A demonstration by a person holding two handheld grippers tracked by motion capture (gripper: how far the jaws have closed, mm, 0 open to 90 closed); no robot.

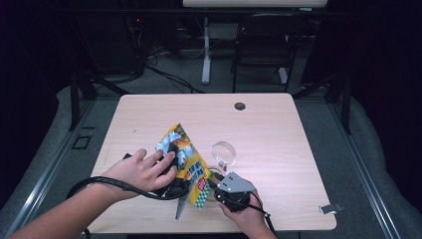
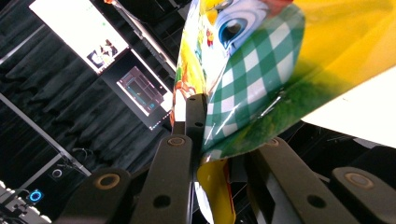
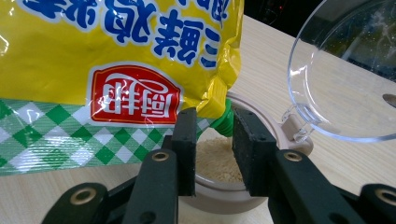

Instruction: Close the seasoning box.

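Yellow, green-check seasoning bag (image 1: pixel 191 167), upside-down

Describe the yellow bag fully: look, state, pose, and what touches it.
The yellow bag is a glossy foil pouch with a green-and-white check band, a red logo and blue characters. It is held tilted, its green spout pointing down over a beige container of pale granules with a clear hinged lid. The left gripper clamps its edge; the right gripper brackets the spout.
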